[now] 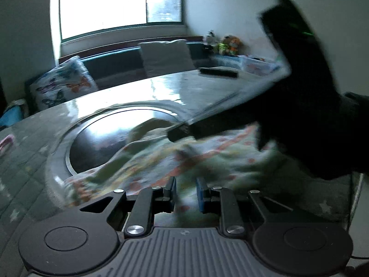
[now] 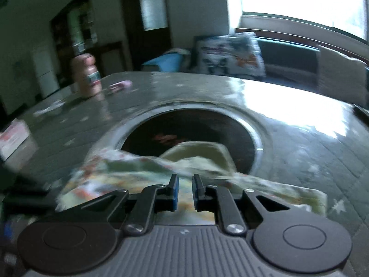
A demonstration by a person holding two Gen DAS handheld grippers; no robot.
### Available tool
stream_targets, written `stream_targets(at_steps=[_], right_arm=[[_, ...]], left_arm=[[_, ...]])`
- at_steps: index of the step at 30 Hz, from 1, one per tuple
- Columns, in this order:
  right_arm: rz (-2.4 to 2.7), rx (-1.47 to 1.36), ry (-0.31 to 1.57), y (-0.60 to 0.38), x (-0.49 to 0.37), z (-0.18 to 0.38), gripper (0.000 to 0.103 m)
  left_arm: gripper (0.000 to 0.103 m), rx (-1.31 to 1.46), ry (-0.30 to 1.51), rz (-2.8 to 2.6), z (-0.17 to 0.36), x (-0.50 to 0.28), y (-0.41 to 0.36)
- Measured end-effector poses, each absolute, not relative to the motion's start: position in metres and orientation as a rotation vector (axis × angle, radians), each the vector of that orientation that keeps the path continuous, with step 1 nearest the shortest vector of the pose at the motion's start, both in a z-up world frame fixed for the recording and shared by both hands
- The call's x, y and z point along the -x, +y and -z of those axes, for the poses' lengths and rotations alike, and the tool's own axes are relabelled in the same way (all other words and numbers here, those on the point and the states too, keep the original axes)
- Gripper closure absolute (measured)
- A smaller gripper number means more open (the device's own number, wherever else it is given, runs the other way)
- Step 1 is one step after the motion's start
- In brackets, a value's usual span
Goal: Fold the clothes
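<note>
Floral orange-green-white garment, grey star-patterned tablecloth, butterfly-print pillow, pink bottle

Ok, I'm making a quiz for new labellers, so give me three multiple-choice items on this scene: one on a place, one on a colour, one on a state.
1. Where does the floral garment lie? A on the bench; B partly over the round inset of the table; C on the floor.
2. What colour is the bottle on the table? A pink; B yellow; C black.
3. How is the garment? A neatly folded; B rumpled, unfolded; C on a hanger.
Key: 1 B, its edge covers the inset's near rim; 2 A, its body looks pale pink; 3 B, it lies in loose creases.
</note>
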State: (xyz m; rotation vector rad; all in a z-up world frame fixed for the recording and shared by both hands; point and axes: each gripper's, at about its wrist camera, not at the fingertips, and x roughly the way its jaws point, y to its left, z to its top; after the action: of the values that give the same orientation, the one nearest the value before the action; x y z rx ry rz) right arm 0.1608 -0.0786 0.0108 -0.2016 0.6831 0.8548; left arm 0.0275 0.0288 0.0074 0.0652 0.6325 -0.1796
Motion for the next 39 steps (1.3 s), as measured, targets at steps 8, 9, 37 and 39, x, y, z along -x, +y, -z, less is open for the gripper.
stream_targets(at_steps=[8,9,37,39], right_arm=[[-0.917,0.267,0.7,-0.038,-0.157,0.005,0.091],[-0.916,0.276,0.699,-0.033,-0.158,0.006,0.091],[-0.62,0.076,0.693,-0.149,-0.191,0.008,0.076],[-0.615,0.045,0.692,-0.153,-0.2,0.007,0.077]], left_arm=[[0.081,0.013,0.663,0.073,-0.004,-0.02,0.058],[0.081,0.024,0.663,0.068,-0.004,-0.019,0.06],[0.072,0.033,0.679,-0.059,-0.003,-0.035,0.088],[0.067,0.031,0.681,-0.061,-0.003,-0.036,0.088]])
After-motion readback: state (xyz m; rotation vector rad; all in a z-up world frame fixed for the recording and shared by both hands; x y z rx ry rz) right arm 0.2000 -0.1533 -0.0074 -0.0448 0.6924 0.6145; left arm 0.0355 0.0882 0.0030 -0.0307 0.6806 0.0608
